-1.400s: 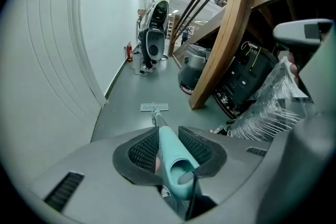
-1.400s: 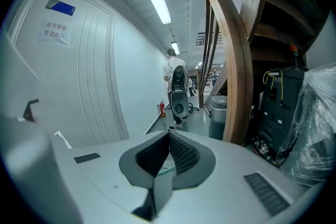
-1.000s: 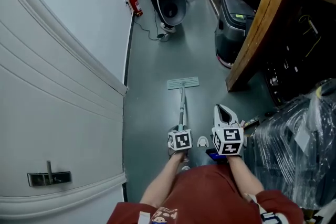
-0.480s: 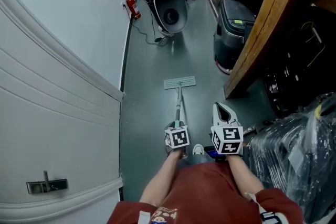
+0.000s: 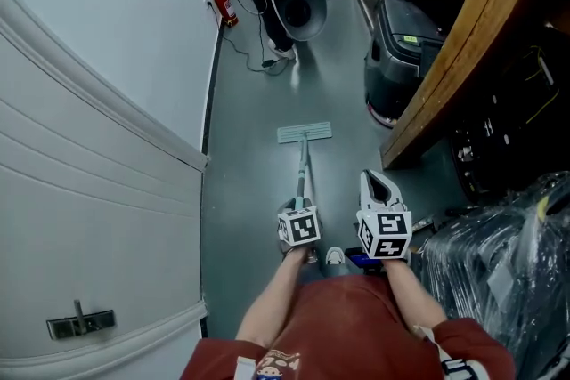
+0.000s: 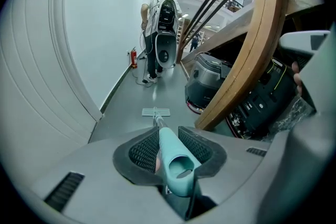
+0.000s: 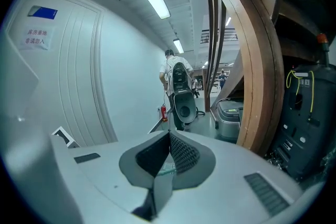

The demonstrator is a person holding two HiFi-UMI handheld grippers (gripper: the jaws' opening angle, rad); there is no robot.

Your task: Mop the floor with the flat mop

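Observation:
A flat mop lies with its pale green head (image 5: 305, 133) on the grey floor, and its handle (image 5: 302, 178) runs back toward me. My left gripper (image 5: 301, 209) is shut on the mint grip end (image 6: 173, 157) of that handle. The mop head (image 6: 156, 112) shows ahead past the jaws in the left gripper view. My right gripper (image 5: 375, 183) hovers just right of the handle with its jaws pressed together and nothing in them; its pads meet at the tip in the right gripper view (image 7: 169, 135).
A curved white wall (image 5: 89, 147) bounds the corridor on the left. On the right are a slanted wooden beam (image 5: 450, 49), a black floor machine (image 5: 401, 49) and plastic-wrapped goods (image 5: 503, 254). A person with a speaker-like machine (image 5: 298, 4) stands ahead, near a red extinguisher (image 5: 225, 6).
The mop head has slid a little farther away along the floor, and my left gripper has moved forward with the handle. The right gripper has hardly moved.

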